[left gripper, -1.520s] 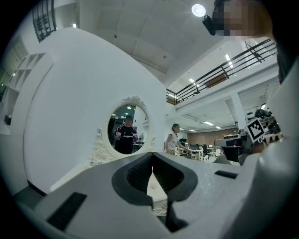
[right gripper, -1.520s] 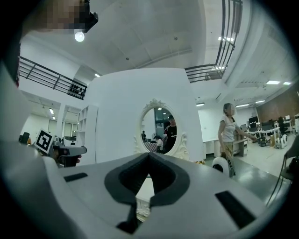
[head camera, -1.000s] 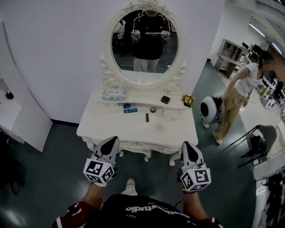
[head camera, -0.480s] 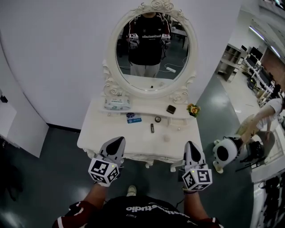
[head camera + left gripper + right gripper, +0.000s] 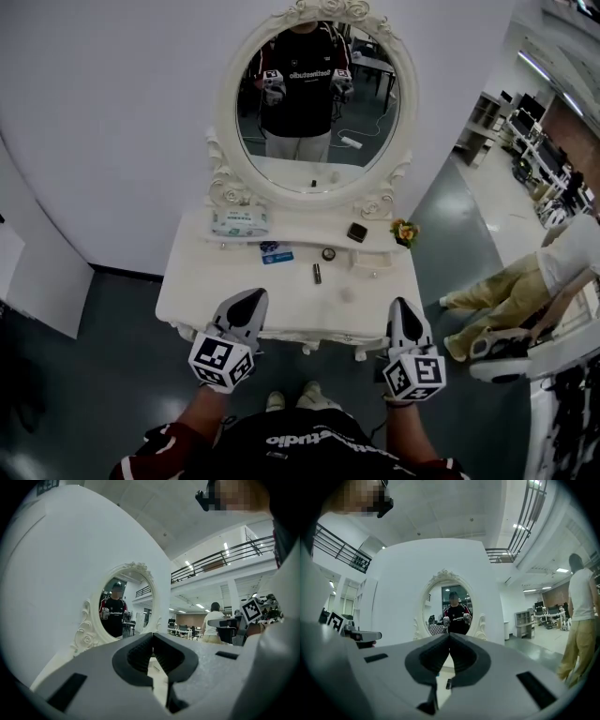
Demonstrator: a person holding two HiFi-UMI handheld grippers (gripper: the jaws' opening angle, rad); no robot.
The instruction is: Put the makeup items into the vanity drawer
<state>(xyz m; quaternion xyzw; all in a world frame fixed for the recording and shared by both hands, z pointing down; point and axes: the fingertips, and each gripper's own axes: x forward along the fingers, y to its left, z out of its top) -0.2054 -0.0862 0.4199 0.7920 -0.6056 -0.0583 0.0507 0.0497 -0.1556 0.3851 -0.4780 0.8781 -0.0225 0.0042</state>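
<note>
I had both grippers over the near edge of the white table (image 5: 202, 286), well apart from the makeup. The left gripper (image 5: 251, 296) had its jaws pressed together on nothing, and the right gripper (image 5: 401, 306) was the same. The dark tube (image 5: 317, 273), round compact (image 5: 328, 254) and black box (image 5: 356, 232) lay on the table below the oval mirror (image 5: 314, 103).

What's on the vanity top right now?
Back ledge: tissue pack, black box, flowers. Lower surface: blue packet, round compact, dark tube. The left gripper and right gripper hide part of the front edge.
</note>
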